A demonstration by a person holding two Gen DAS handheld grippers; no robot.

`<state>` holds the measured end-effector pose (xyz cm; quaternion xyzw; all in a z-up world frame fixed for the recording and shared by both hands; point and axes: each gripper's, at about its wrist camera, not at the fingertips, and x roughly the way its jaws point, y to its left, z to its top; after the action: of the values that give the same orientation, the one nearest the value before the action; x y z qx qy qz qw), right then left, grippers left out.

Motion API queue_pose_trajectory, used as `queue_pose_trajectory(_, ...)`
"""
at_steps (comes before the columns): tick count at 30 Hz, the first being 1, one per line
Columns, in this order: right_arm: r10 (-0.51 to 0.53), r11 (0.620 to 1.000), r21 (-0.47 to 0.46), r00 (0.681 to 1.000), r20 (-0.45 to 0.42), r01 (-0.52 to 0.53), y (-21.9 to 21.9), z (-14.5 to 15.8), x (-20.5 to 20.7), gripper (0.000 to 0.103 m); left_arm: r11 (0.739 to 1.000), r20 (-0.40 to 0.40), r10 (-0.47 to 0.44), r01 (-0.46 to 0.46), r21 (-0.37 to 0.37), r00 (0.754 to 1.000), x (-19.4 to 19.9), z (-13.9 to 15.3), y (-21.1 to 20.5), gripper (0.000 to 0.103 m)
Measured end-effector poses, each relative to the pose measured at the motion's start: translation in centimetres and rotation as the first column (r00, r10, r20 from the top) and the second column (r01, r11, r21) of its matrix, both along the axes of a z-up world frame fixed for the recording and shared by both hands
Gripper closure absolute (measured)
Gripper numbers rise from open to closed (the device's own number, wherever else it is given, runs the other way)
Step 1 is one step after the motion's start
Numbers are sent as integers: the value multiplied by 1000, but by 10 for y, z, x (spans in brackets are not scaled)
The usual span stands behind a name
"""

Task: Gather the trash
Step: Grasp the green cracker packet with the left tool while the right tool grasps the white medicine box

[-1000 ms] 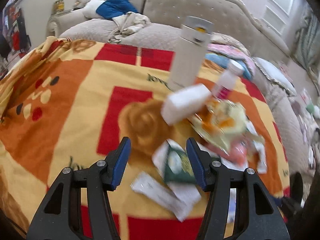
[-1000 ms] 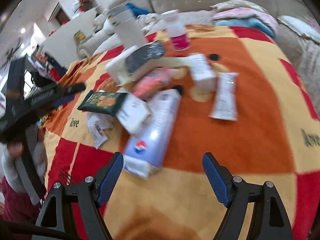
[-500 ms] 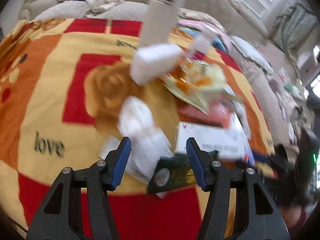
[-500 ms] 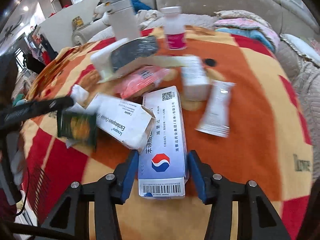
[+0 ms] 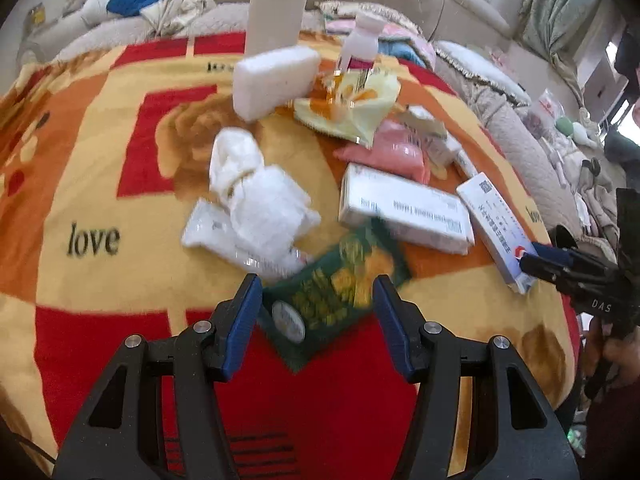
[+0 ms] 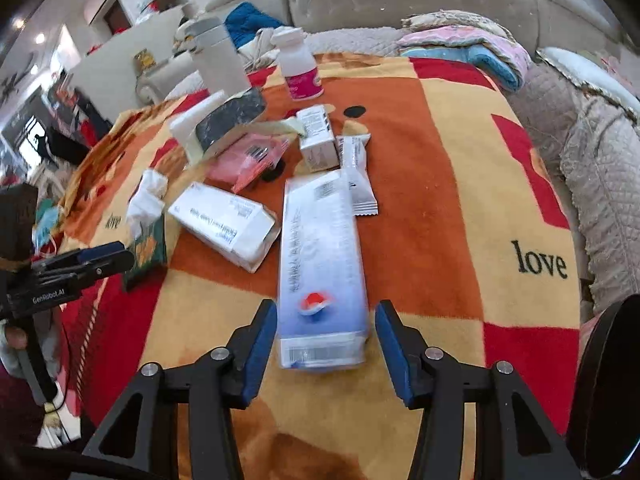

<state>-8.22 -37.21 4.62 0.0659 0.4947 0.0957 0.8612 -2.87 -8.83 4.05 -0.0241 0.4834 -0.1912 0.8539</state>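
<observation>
Trash lies on an orange, red and yellow blanket. My left gripper (image 5: 318, 308) is open, its jaws on either side of a dark green snack packet (image 5: 332, 296); the packet also shows in the right wrist view (image 6: 148, 250). My right gripper (image 6: 326, 332) is open around the near end of a long blue-white box (image 6: 322, 264); a small gap shows at each pad. The box also shows in the left wrist view (image 5: 496, 224). A white medicine box (image 5: 404, 210), crumpled tissue (image 5: 256, 192), a pink pouch (image 5: 392, 152) and a white sachet (image 6: 358, 176) lie nearby.
At the far side stand a tall white flask (image 6: 218, 58), a white bottle with a pink label (image 6: 298, 66), a white sponge block (image 5: 276, 78) and a yellow wrapper (image 5: 352, 106). A beige sofa with cushions (image 6: 460, 40) lies beyond. The blanket drops off at right (image 6: 576, 240).
My left gripper moved in over the green packet, which now sits between its jaws. My right gripper closed from wide open to near the blue-white box and stays around its end.
</observation>
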Motion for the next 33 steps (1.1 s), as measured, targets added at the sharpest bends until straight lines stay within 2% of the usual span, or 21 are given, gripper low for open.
queue_pose_trajectory(2, -24, 1000, 10, 1000, -15, 24, -1, -1, 5, 35, 999, 21, -25, 24, 25, 999, 2, 0, -6, 47)
queue_pose_trajectory(4, -32, 999, 25, 999, 0, 32, 1, 1, 7, 30, 997, 22, -69, 68, 48, 997, 2, -3, -14, 47)
queue_pose_trajectory(6, -23, 1000, 18, 1000, 9, 22, 5, 1, 10, 29, 989, -4, -113, 113, 93, 994, 0, -11, -24, 47)
queue_pose_trajectory(7, -15, 1000, 3, 1000, 2, 15, 8, -1, 13, 29, 985, 14, -122, 120, 121, 992, -4, -13, -28, 47)
queue_pose_trajectory(9, -1, 1000, -26, 1000, -11, 1, 14, -9, 18, 30, 982, 3, -135, 133, 131, 991, -9, -14, -31, 46)
queue_pose_trajectory(10, 4, 999, -34, 1000, -16, -5, 16, -13, 19, 31, 984, -31, -147, 149, 96, 989, -11, -16, -31, 46)
queue_pose_trajectory(12, 11, 998, -59, 1000, -16, -12, 19, -17, 20, 47, 984, -94, -176, 178, 13, 980, -17, -18, -29, 46)
queue_pose_trajectory(13, 25, 997, -73, 1000, -2, -25, 20, -15, 18, 55, 983, -98, -184, 185, 5, 978, -21, -18, -30, 46)
queue_pose_trajectory(16, 34, 998, -46, 999, 2, -34, 16, -8, 16, 55, 985, -79, -165, 168, 35, 983, -23, -16, -30, 46)
queue_pose_trajectory(20, 36, 997, -66, 999, -19, -37, 12, -9, 13, 53, 995, -66, -94, 96, 35, 993, -14, -16, -31, 46)
queue_pose_trajectory(21, 35, 998, -60, 999, -20, -36, 11, -10, 13, 51, 996, -68, -81, 83, 37, 994, -11, -18, -33, 46)
queue_pose_trajectory(23, 14, 998, -65, 1000, -11, -15, 10, -11, 14, 35, 996, -60, -64, 68, 63, 996, -9, -20, -39, 46)
queue_pose_trajectory(26, 21, 997, -79, 1000, 1, -21, 15, -11, 18, 33, 990, -19, -49, 51, 134, 999, -13, -22, -51, 46)
queue_pose_trajectory(27, 30, 996, -84, 1000, 7, -29, 17, -12, 20, 34, 990, -14, -42, 43, 135, 999, -14, -22, -52, 47)
queue_pose_trajectory(28, 31, 995, -95, 999, 12, -30, 19, -13, 21, 45, 992, -15, -40, 41, 119, 999, -14, -23, -53, 50)
queue_pose_trajectory(29, 30, 994, -104, 999, 13, -28, 19, -15, 22, 56, 993, -20, -38, 40, 109, 999, -15, -23, -53, 66)
queue_pose_trajectory(31, 29, 996, -86, 999, 15, -27, 16, -15, 20, 56, 996, -39, -43, 46, 78, 998, -16, -20, -54, 66)
queue_pose_trajectory(33, 29, 998, -51, 999, 25, -27, 11, -9, 15, 56, 997, -62, -70, 71, 9, 996, -19, -14, -55, 66)
